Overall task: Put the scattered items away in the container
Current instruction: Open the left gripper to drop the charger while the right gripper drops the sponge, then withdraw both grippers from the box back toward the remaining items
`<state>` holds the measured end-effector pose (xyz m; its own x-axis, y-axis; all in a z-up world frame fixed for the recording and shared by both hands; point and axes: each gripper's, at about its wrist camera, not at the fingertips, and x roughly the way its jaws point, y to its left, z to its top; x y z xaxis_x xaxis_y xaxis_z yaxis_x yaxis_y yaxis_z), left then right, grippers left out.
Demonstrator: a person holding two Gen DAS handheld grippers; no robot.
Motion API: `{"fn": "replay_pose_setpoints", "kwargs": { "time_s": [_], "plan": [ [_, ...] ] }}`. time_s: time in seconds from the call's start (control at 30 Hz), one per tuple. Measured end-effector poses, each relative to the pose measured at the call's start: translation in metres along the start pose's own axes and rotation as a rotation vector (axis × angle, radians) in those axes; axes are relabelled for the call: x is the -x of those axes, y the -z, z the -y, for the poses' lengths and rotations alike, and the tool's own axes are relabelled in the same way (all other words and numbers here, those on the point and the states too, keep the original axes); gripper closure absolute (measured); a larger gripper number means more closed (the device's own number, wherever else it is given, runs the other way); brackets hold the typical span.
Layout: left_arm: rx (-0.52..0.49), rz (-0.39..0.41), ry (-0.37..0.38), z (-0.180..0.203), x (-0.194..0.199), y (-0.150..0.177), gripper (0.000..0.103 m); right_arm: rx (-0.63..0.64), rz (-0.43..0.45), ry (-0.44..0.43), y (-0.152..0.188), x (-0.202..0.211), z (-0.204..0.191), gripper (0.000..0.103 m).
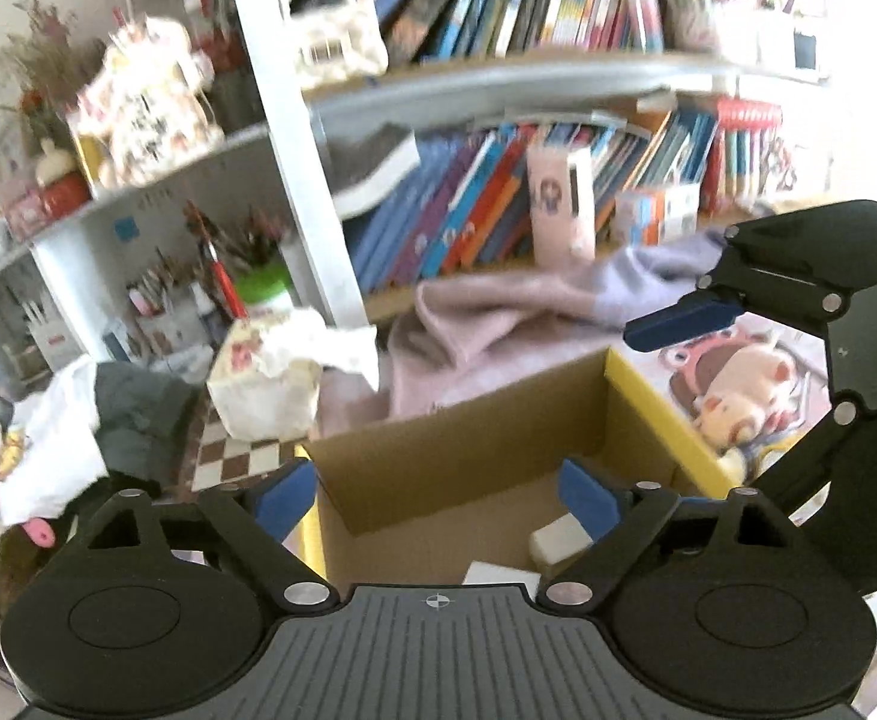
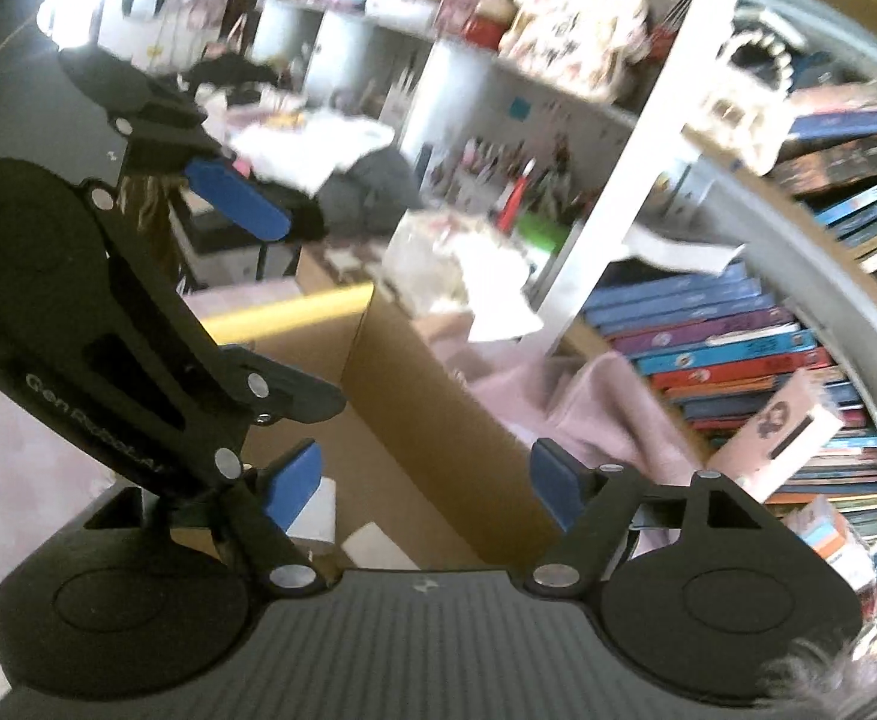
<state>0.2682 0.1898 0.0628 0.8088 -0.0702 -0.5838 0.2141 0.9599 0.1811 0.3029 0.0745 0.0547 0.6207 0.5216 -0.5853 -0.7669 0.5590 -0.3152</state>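
Cardboard box [image 1: 486,450], open at the top with a yellow rim, standing in front of the bookshelf; its brown inner walls and floor are visible in both wrist views. On the box floor, near the front, lie small white blocks [image 1: 558,540], one resting just beside the blue pad of the left gripper's right finger; the blocks show again in the right wrist view [image 2: 372,543].

Left gripper [image 1: 438,495], above the near edge of the box, jaws spread wide with nothing between the pads. Right gripper [image 2: 426,486], likewise over the box, jaws spread and empty. Each gripper appears at the edge of the other's view, the right one at the right edge [image 1: 678,318] and the left one at the left edge [image 2: 240,204].

Behind the box, a crumpled pink cloth [image 1: 498,324] lies against the lower shelf of books [image 1: 486,204]. To the left, a white paper-wrapped bundle [image 1: 270,378] sits on a checkered board [image 1: 234,456], with piled clothes [image 1: 78,420] further left. To the right, a plush toy [image 1: 738,384] lies beside the box.
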Motion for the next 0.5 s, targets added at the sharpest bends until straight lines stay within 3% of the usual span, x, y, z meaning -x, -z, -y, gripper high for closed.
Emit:
{"fn": "replay_pose_setpoints", "kwargs": {
  "time_s": [0.3,0.5],
  "plan": [
    [0.036,0.071,0.009,0.019,0.067,0.017,0.011,-0.042,0.074,0.050,0.011,0.069,-0.024,0.023],
    [0.035,0.092,0.008,0.033,0.108,0.044,0.008,-0.091,0.080,0.089,0.031,0.108,-0.053,0.023]
  ]
}}
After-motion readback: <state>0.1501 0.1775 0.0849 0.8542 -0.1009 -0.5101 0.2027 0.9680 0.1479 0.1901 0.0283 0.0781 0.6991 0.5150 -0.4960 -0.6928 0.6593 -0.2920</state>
